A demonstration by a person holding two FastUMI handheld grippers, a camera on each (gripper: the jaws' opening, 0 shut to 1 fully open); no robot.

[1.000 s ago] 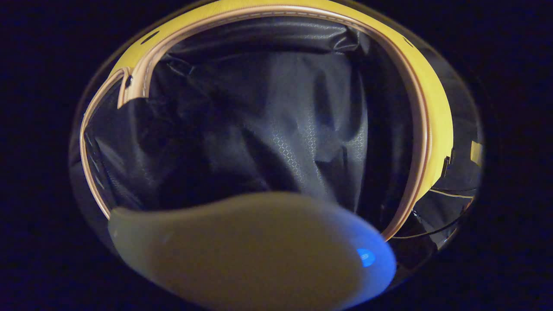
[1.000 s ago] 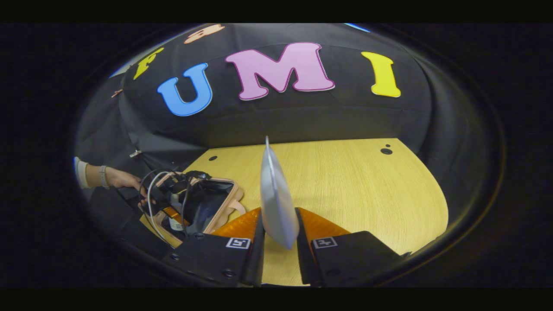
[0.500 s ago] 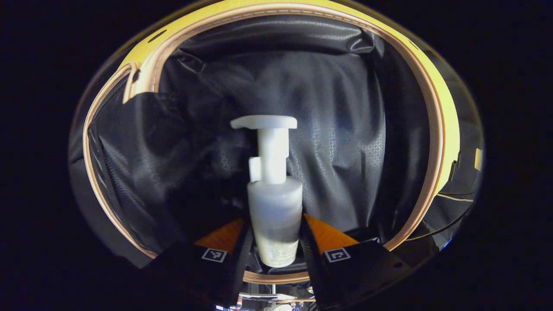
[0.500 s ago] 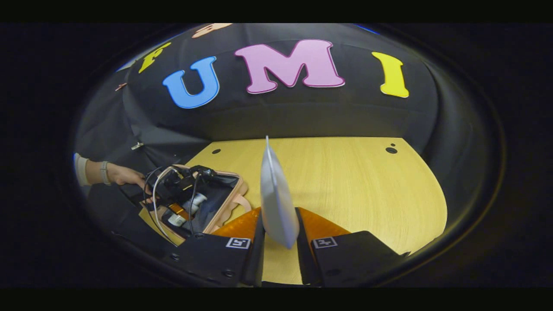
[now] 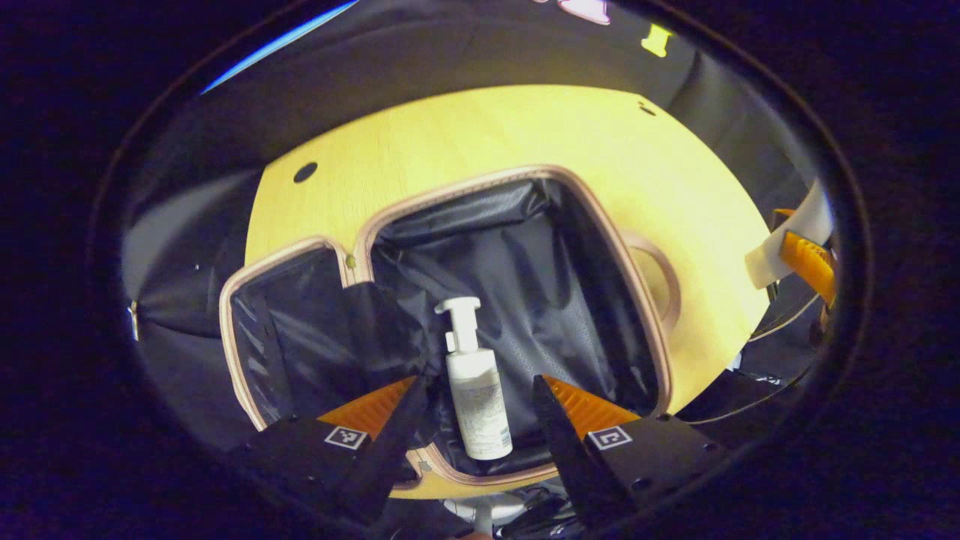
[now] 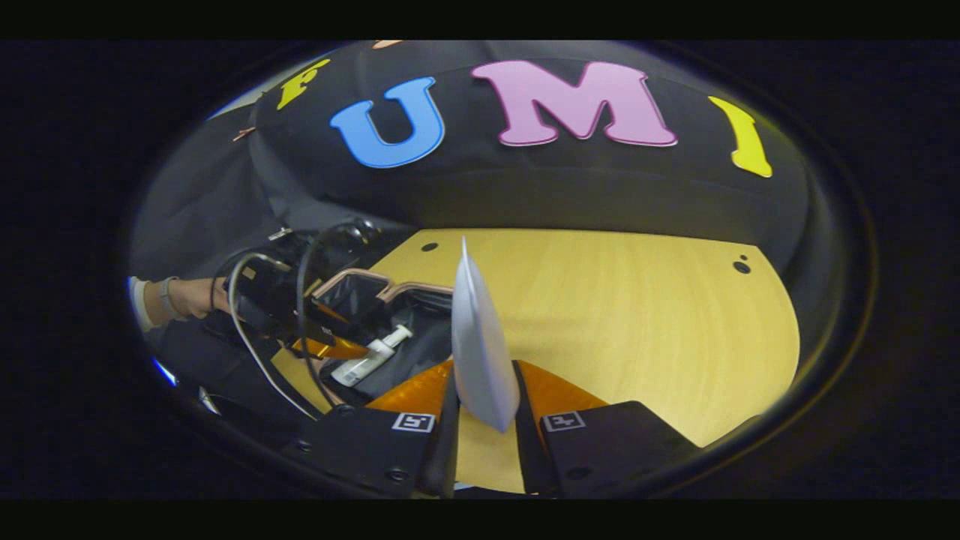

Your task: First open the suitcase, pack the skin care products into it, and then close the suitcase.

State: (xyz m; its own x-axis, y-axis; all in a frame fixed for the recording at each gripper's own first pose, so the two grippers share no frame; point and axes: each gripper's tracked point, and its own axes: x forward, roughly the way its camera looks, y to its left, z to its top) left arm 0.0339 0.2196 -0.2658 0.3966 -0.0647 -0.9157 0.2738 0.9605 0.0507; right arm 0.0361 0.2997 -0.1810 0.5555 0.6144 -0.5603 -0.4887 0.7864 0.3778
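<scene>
The open suitcase (image 5: 600,225) lies flat on the wooden table, its black lining showing. A white pump bottle (image 5: 474,397) lies on the lining of the right half. My left gripper (image 5: 478,381) hovers above it, open, its fingers apart on either side and not touching the bottle. In the right gripper view the suitcase (image 6: 360,275) and the bottle (image 6: 367,364) sit at the left, under the left gripper (image 6: 330,341). My right gripper (image 6: 484,371) is shut on a flat pale pouch (image 6: 476,330), held upright and edge-on above the table.
The wooden table (image 6: 637,315) stretches bare to the right of the suitcase, with small dark holes near its far edge. A hand (image 6: 187,296) and cables are at the left. The suitcase's handle (image 5: 660,277) lies on the table. Black cloth walls close the booth.
My left gripper opened, let go of the pump bottle and rose out of the suitcase; the bottle now lies on the lining. My right gripper swung toward the suitcase, still holding the pouch.
</scene>
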